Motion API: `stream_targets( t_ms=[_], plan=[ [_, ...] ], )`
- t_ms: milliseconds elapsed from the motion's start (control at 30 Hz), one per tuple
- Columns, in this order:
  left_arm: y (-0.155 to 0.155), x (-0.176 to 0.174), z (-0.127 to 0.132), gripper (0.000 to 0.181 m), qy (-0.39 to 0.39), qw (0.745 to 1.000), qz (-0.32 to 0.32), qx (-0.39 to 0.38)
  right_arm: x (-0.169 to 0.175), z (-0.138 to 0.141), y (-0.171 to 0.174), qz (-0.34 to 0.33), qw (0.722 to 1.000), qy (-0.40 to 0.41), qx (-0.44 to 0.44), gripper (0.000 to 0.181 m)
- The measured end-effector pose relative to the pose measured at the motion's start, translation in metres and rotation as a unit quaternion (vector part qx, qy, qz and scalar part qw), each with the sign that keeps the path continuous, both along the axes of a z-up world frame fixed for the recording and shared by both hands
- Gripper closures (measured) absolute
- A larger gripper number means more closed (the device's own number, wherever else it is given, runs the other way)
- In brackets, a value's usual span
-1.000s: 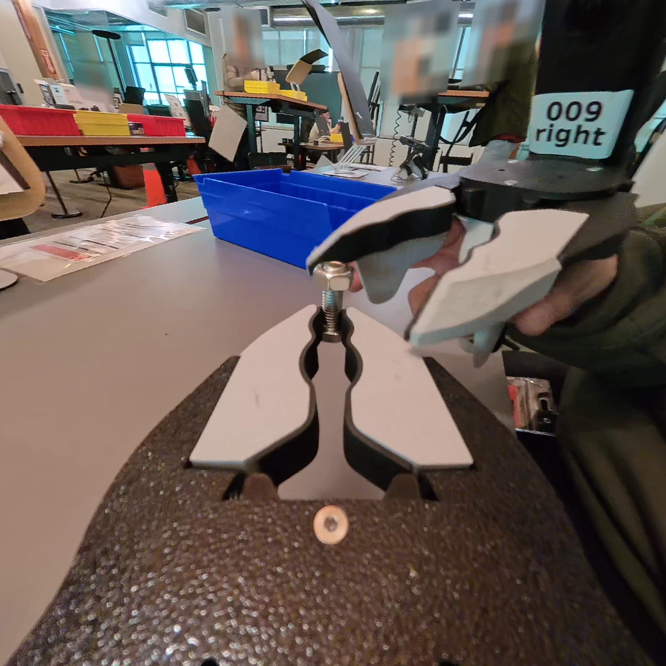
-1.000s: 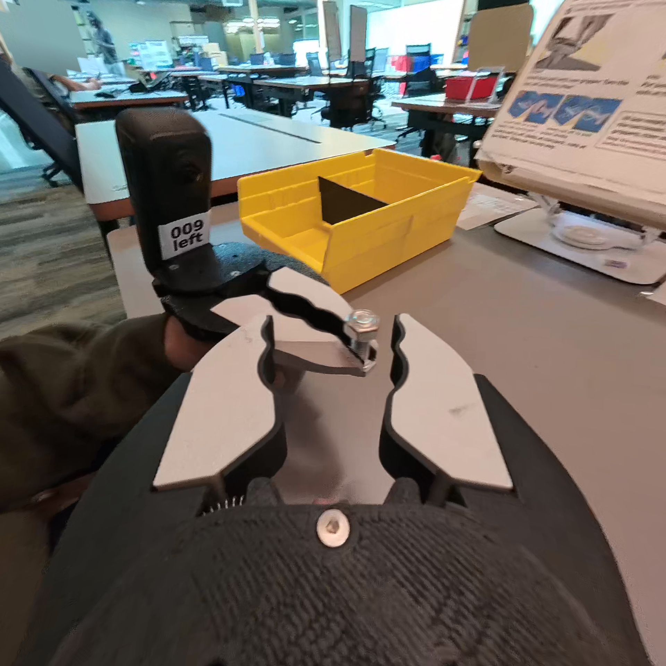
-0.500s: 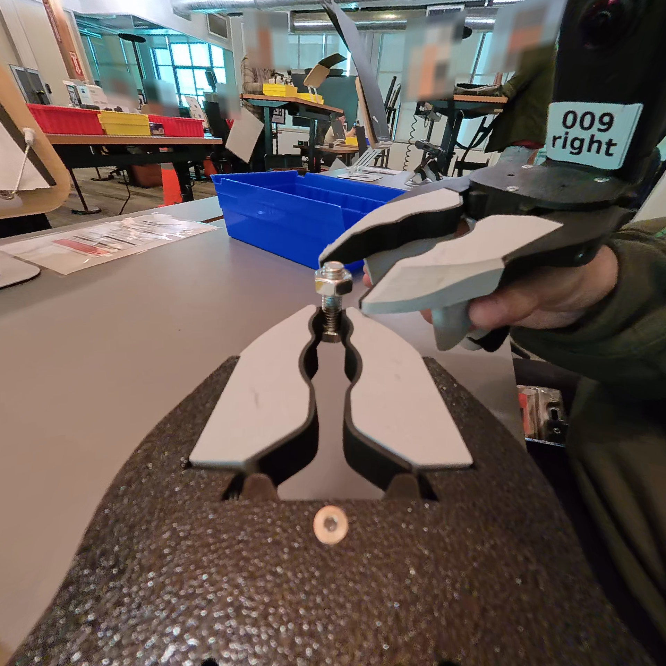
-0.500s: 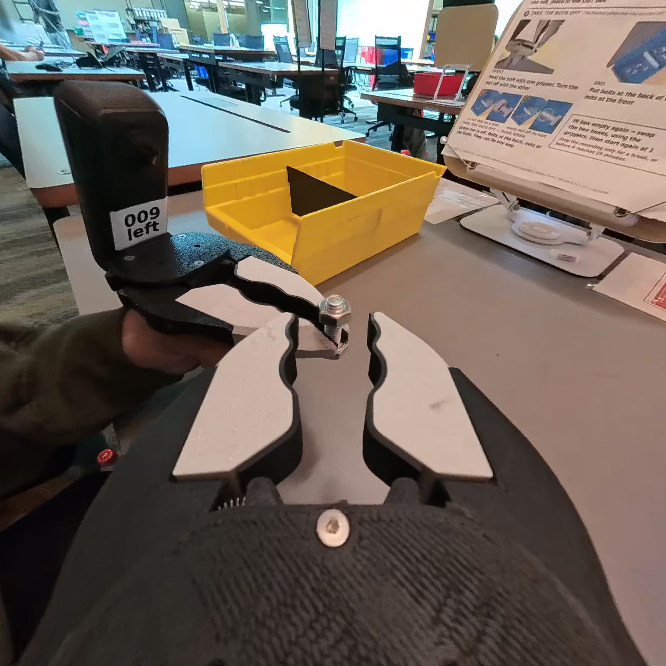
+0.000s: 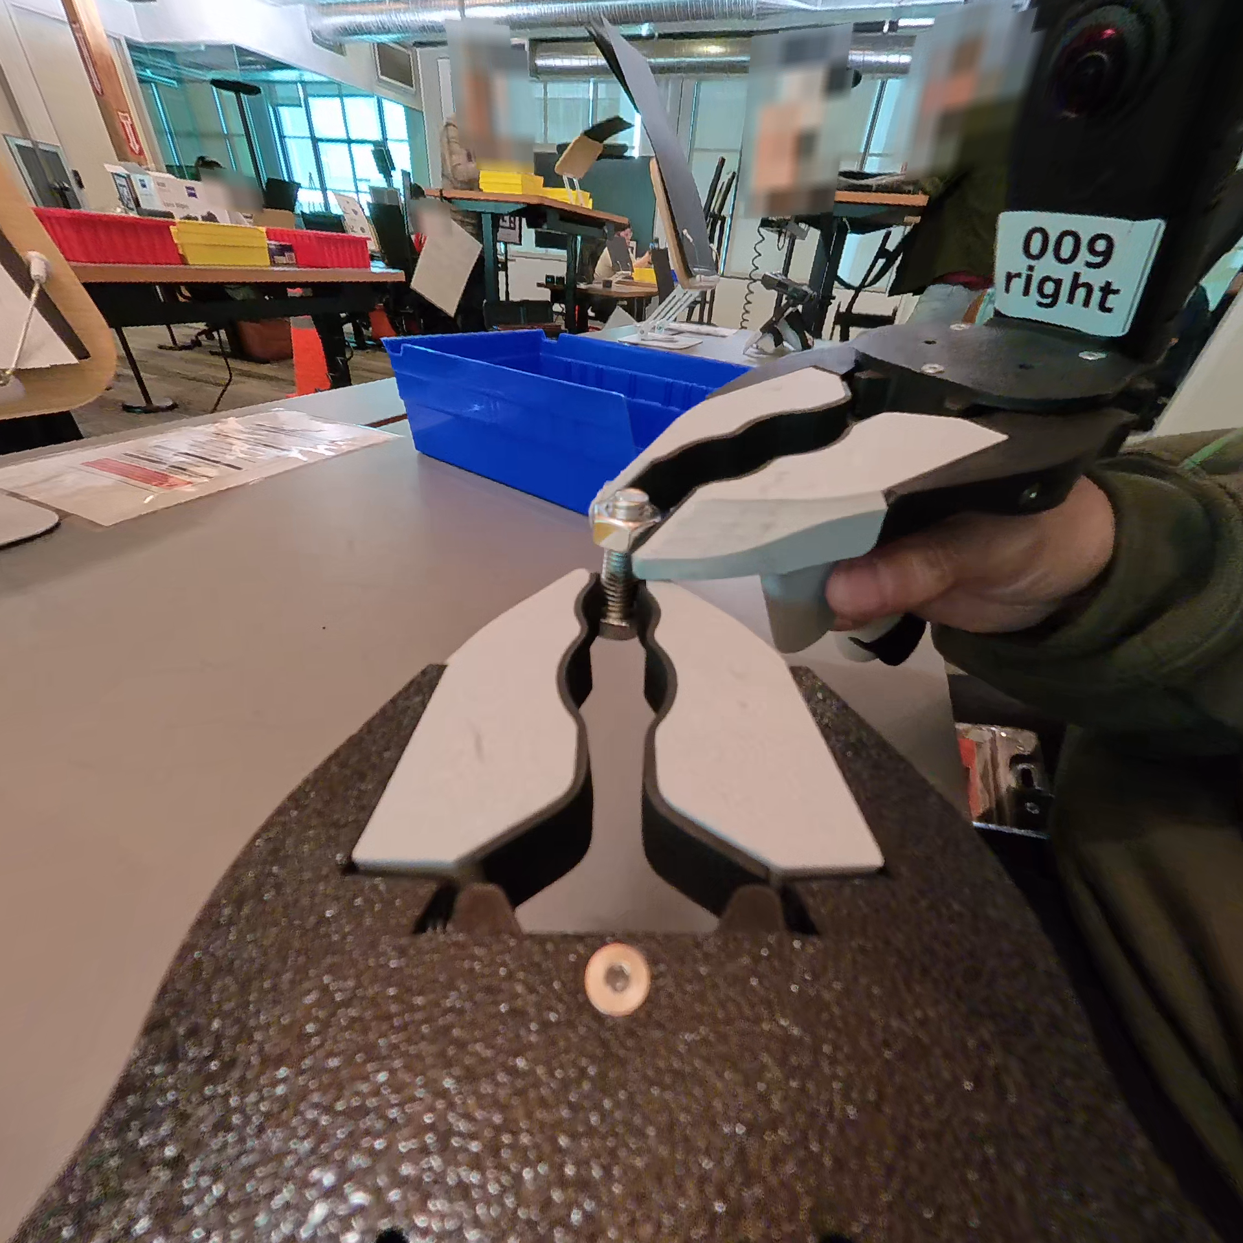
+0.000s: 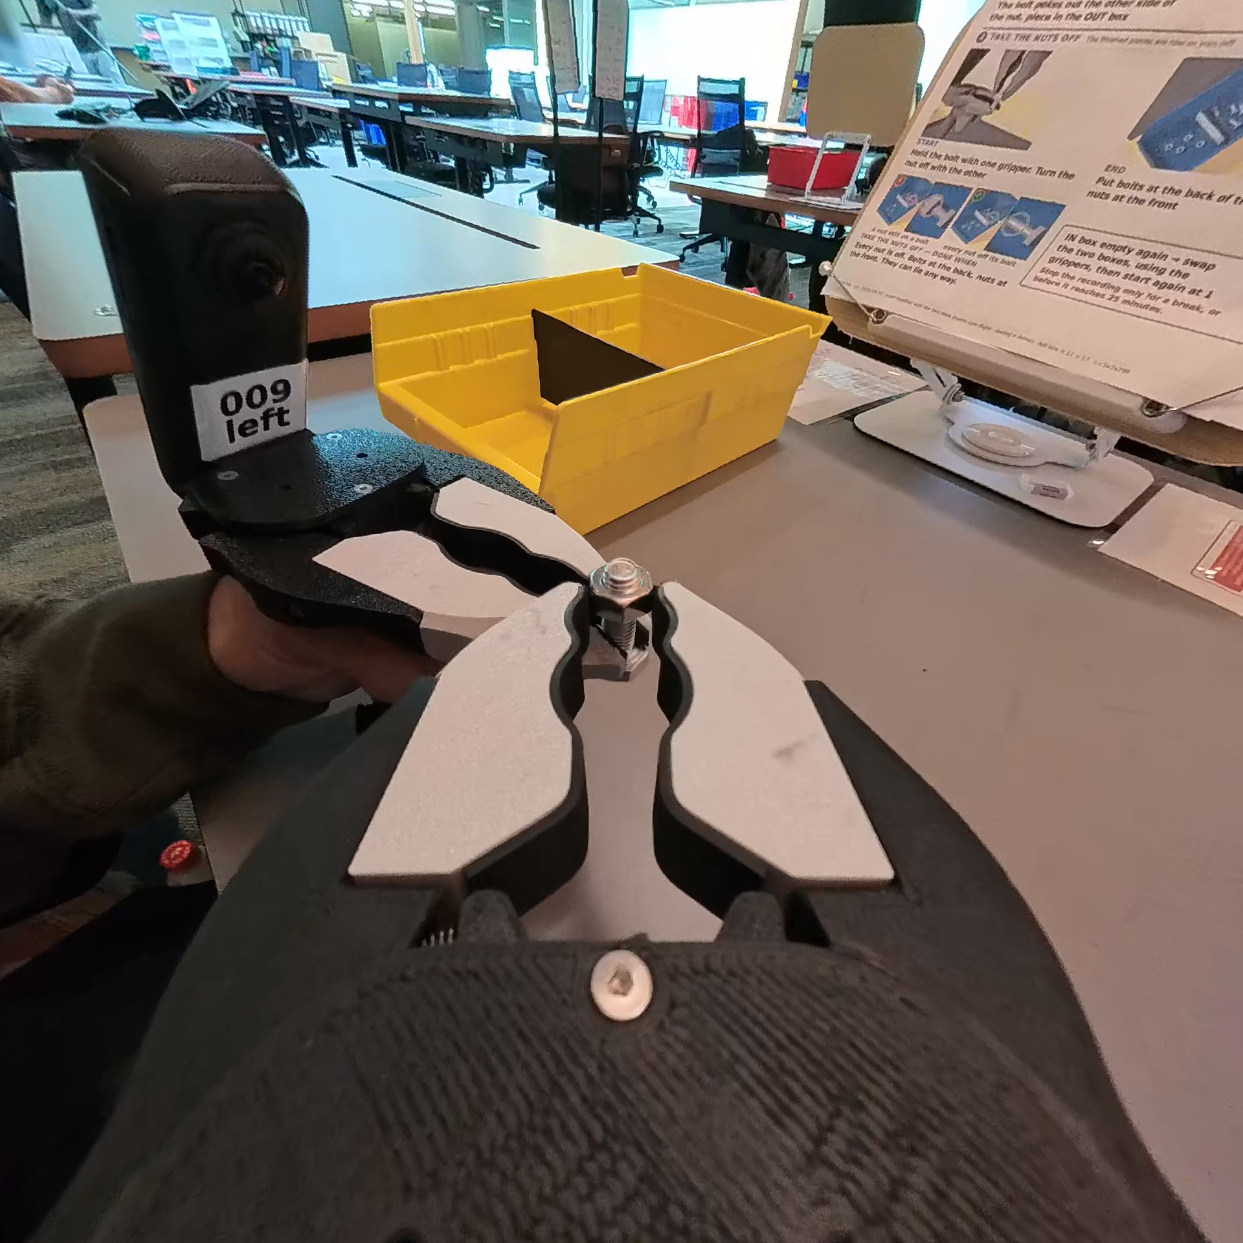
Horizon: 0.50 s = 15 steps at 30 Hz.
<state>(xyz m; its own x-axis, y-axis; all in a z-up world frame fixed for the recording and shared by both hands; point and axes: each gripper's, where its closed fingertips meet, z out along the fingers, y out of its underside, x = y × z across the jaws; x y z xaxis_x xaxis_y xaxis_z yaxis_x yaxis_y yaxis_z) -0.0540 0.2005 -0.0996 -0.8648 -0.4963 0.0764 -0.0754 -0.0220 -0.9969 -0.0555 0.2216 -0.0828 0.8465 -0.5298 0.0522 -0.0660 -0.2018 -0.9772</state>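
In the left wrist view my left gripper point(image 5: 617, 600) is shut on the lower end of a steel bolt point(image 5: 615, 584) and holds it upright above the grey table point(image 5: 235, 639). A hex nut point(image 5: 620, 523) sits at the top of the bolt's thread. My right gripper point(image 5: 631, 533) comes in from the right and its tips clamp that nut. In the right wrist view the right gripper point(image 6: 620, 597) is shut on the nut point(image 6: 620, 582). There the left gripper point(image 6: 615, 639) reaches in from the left and grips the bolt point(image 6: 622, 632) just below the nut.
A blue bin point(image 5: 524, 417) stands on the table behind the grippers, with a laminated sheet point(image 5: 202, 450) to its left. A yellow bin point(image 6: 672, 430) with a black divider point(image 6: 578, 363) stands ahead in the right wrist view. A printed sheet on a stand point(image 6: 1076, 202) is at the right. Left and right tips are no more than a few centimetres apart.
My right gripper was open beside the nut. It levelled out, moved onto the nut and closed on it. My left gripper stayed shut on the bolt.
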Motion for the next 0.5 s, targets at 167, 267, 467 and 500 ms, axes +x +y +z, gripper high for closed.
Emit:
stream_targets(
  t_ms=[167, 267, 467, 500],
  plan=[
    [0.008, 0.005, 0.000, 0.154, -0.002, 1.000, 0.026, 0.002, 0.032, 0.025, -0.048, -0.091, 0.990, -0.077, -0.078, 0.164],
    [0.013, 0.006, 0.005, 0.159, -0.006, 0.999, 0.030, -0.020, 0.077, 0.055, -0.128, -0.213, 0.956, -0.122, -0.164, 0.164],
    [0.010, 0.004, 0.004, 0.161, 0.006, 1.000, 0.013, -0.025, 0.147, 0.008, -0.298, -0.342, 0.818, -0.031, -0.461, 0.164],
    [0.009, 0.004, 0.003, 0.161, 0.005, 1.000, 0.011, -0.021, 0.152, -0.004, -0.316, -0.345, 0.798, -0.016, -0.494, 0.163]
  ],
)
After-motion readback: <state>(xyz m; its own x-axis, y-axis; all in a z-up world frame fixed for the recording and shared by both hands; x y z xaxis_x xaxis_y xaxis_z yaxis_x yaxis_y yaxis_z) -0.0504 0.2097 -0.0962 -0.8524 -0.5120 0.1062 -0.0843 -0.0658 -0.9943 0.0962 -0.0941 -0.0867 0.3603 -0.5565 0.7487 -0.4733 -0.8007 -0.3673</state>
